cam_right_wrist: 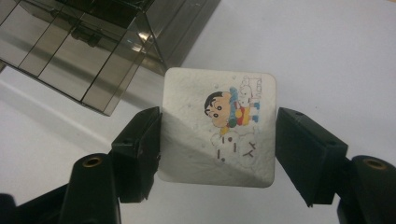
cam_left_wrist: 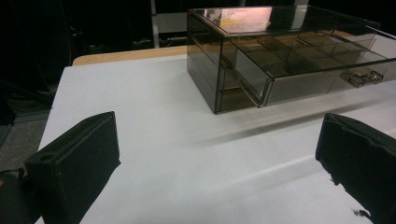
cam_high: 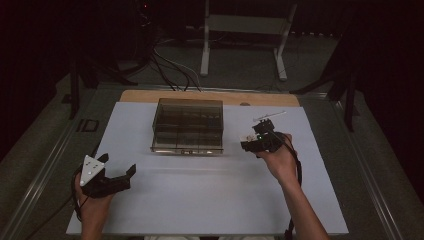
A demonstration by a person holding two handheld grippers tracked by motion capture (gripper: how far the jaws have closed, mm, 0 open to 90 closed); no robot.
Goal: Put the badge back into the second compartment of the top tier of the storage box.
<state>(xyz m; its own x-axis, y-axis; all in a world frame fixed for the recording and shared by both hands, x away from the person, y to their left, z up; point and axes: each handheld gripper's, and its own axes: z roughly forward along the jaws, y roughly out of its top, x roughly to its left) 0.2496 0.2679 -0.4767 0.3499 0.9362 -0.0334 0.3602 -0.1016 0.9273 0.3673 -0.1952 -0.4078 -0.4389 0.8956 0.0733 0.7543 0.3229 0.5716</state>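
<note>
The right gripper [cam_right_wrist: 217, 140] pinches a square cartoon card [cam_right_wrist: 217, 126] by its edges, the drawer box [cam_right_wrist: 84, 46] at ten o'clock. Squeeze harder and it may buckle and pop free. The left gripper [cam_left_wrist: 210, 158] is spread wide, holding nothing.

Smoked clear drawer box [cam_high: 187, 125] mid-table, white table cover [cam_high: 200, 200], metal stand [cam_high: 245, 25] beyond.

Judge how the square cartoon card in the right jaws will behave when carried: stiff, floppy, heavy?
The card spans the right gripper jaws held flat by its edges, so probably fairly stiff. It looks thin, likely light. A hard squeeze might buckle it.
</note>
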